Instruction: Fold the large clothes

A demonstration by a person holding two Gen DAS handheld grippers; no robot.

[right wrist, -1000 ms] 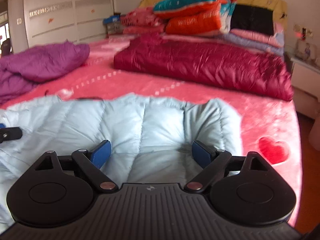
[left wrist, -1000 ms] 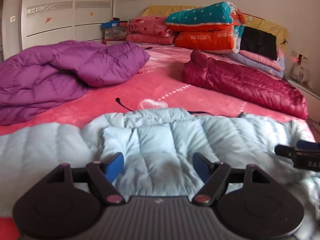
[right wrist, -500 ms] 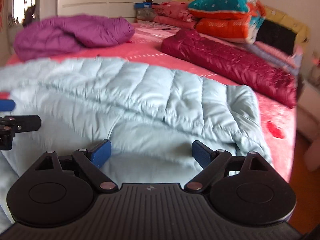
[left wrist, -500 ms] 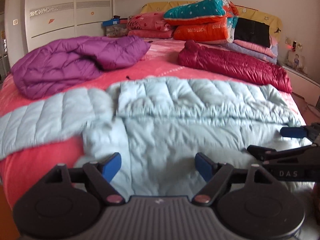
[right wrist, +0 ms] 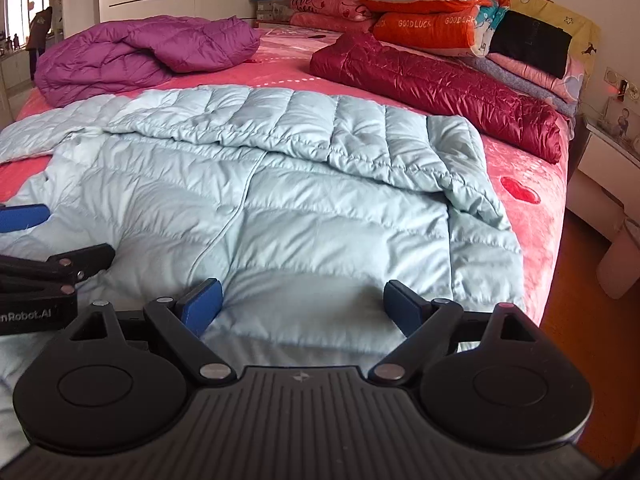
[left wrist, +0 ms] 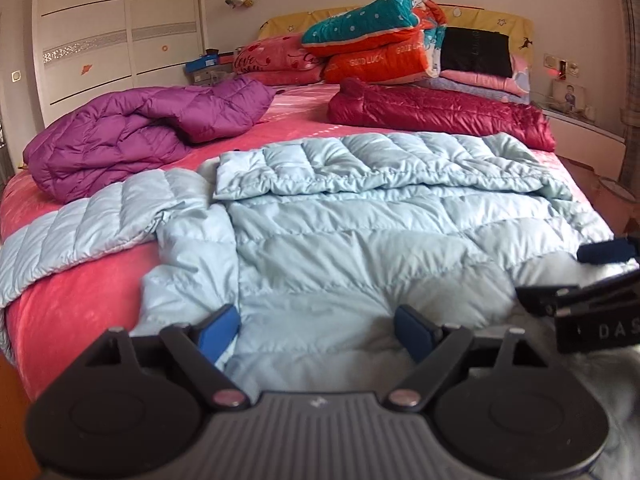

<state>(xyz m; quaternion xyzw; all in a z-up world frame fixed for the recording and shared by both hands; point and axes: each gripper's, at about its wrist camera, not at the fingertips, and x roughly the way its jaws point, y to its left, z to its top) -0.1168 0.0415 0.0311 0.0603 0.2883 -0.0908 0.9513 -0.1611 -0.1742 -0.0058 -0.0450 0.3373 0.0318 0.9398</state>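
Observation:
A pale blue quilted down coat (left wrist: 360, 240) (right wrist: 260, 200) lies spread across the near end of the pink bed, its far edge folded back toward me and one sleeve (left wrist: 80, 220) stretched out to the left. My left gripper (left wrist: 318, 330) hovers over the coat's near hem, jaws wide and still opening, the blue pads clear of the fabric. My right gripper (right wrist: 300, 304) stands open over the hem further right, nothing pinched. Each gripper shows at the edge of the other's view.
A purple down coat (left wrist: 140, 136) lies crumpled at the bed's far left, a dark red one (left wrist: 440, 114) folded at the far right. Stacked quilts and pillows (left wrist: 380, 52) line the headboard. A white wardrobe (left wrist: 120, 32) stands left, a nightstand (right wrist: 608, 152) and orange floor right.
Both grippers pulled back toward the foot of the bed. The coat's far part got folded over toward me, and much more of the coat now shows. The left jaws widened slightly.

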